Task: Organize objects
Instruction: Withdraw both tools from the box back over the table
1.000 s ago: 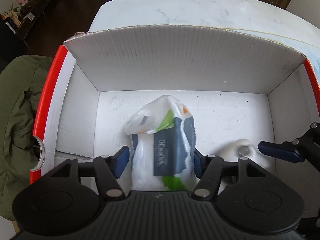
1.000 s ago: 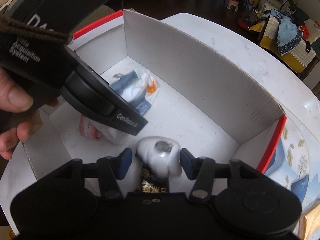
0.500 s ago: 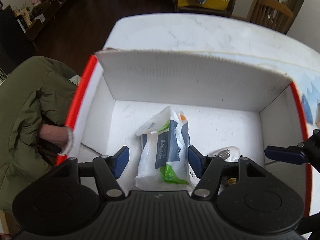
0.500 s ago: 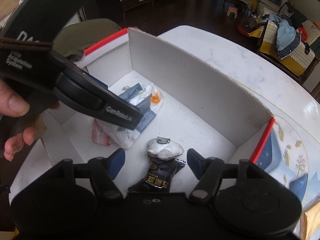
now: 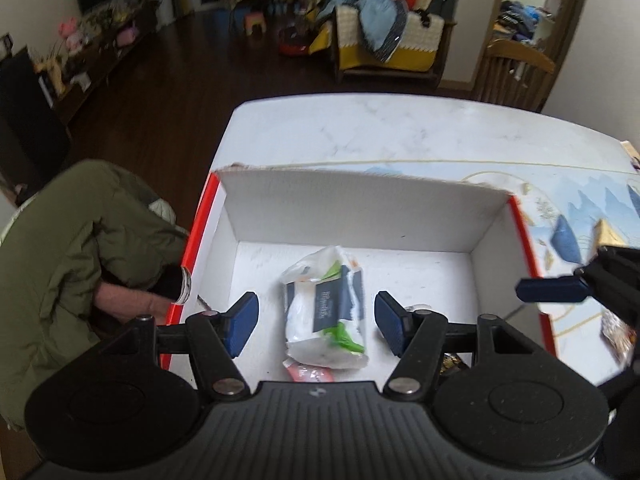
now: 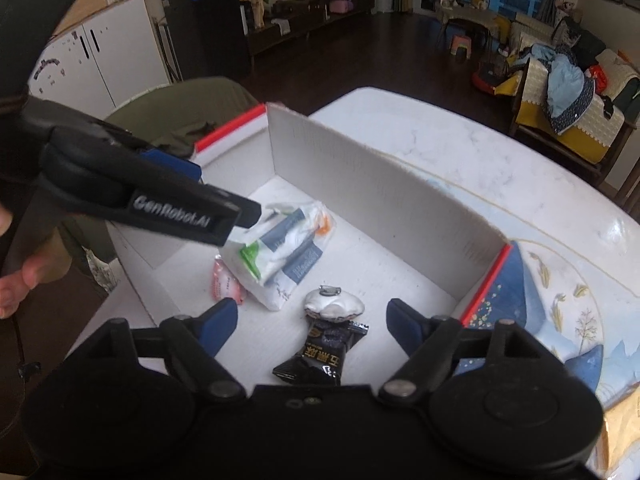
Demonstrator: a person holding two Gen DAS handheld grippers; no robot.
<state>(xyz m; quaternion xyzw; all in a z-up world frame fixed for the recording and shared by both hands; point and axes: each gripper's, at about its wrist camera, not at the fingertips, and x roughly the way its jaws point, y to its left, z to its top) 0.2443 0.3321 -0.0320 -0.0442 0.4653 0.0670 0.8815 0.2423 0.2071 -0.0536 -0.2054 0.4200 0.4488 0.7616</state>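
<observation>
A white cardboard box [image 5: 360, 204] with red edges stands open on the table. On its floor lies a white plastic packet [image 5: 324, 308] with dark blue and green print, and a pink packet [image 5: 310, 374] peeks out beneath it. My left gripper [image 5: 316, 322] hovers above the white packet, open, with its pads clear of it. In the right wrist view a white crumpled lump [image 6: 334, 304] and a black candy wrapper [image 6: 324, 354] rest on the box floor [image 6: 380, 272]. My right gripper [image 6: 312, 320] hangs over them with its jaws opening and nothing pressed between them.
The box sits on a white marble table [image 5: 400, 132] beside a blue-patterned placemat [image 5: 580, 216]. A green jacket [image 5: 60, 248] and a person's hand [image 5: 128, 300] are at the box's left side. A golden packet [image 6: 620, 420] lies outside the box on the right.
Both grippers have risen away from the box floor. The right gripper let go of the white lump and spread its fingers. The left gripper lifted off the white packet, which stayed put.
</observation>
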